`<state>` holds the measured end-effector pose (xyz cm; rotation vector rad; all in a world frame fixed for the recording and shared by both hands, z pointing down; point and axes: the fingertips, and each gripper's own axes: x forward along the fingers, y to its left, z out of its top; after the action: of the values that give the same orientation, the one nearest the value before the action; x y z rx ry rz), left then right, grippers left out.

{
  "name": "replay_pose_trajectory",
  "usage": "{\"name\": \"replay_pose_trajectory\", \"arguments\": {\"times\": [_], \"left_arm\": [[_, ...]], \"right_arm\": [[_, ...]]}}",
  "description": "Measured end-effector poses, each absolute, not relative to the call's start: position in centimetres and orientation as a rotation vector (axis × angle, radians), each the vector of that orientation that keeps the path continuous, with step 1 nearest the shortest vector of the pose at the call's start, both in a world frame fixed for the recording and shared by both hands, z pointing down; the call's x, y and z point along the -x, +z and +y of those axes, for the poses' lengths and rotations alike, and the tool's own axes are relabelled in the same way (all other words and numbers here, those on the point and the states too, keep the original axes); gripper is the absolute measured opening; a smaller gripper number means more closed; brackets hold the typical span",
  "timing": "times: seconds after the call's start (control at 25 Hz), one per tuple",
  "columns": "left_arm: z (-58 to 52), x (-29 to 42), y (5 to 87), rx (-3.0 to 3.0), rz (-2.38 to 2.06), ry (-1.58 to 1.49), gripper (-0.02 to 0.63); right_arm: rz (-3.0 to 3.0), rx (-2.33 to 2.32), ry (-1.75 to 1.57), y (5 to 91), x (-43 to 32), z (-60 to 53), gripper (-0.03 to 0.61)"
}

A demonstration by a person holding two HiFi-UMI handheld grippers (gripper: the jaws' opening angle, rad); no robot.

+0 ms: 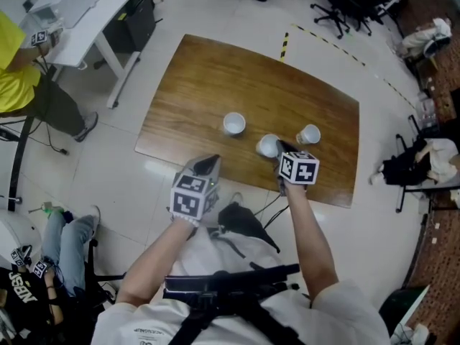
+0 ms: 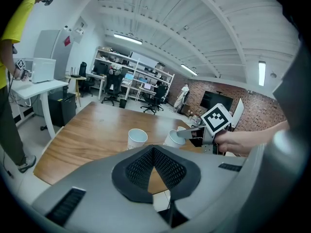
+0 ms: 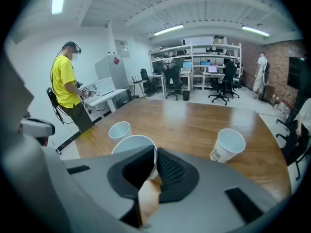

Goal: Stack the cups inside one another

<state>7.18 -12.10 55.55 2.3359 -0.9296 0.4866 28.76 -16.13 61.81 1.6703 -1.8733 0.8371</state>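
Three white paper cups stand in a loose row on the wooden table (image 1: 215, 77). My right gripper (image 1: 282, 148) is shut on the rim of the middle cup (image 1: 267, 146). In the right gripper view one pad sits inside that cup (image 3: 129, 144) and the other outside, with the wall pinched between them. The left cup (image 1: 233, 123) (image 3: 119, 129) and the right cup (image 1: 309, 134) (image 3: 228, 144) stand free and upright. My left gripper (image 1: 208, 164) hovers at the table's near edge, its jaws (image 2: 153, 149) shut and empty, pointing toward the left cup (image 2: 137, 139).
A person in a yellow shirt (image 1: 14, 70) stands by a white desk (image 1: 79, 13) off the table's left. Black office chairs (image 1: 338, 9) stand beyond the far side. A dark bag and chair (image 1: 410, 165) sit on the floor to the right.
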Motion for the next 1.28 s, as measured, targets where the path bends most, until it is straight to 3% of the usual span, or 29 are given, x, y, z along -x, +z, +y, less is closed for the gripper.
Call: {"name": "replay_pose_trajectory", "arguments": {"times": [1.28], "left_arm": [[-12.3,-4.3,51.5,-2.418,-0.981,0.393,-0.003]], "right_arm": [[-2.096,-1.695,0.606,50.5,-22.6,-19.3,0.025]]}}
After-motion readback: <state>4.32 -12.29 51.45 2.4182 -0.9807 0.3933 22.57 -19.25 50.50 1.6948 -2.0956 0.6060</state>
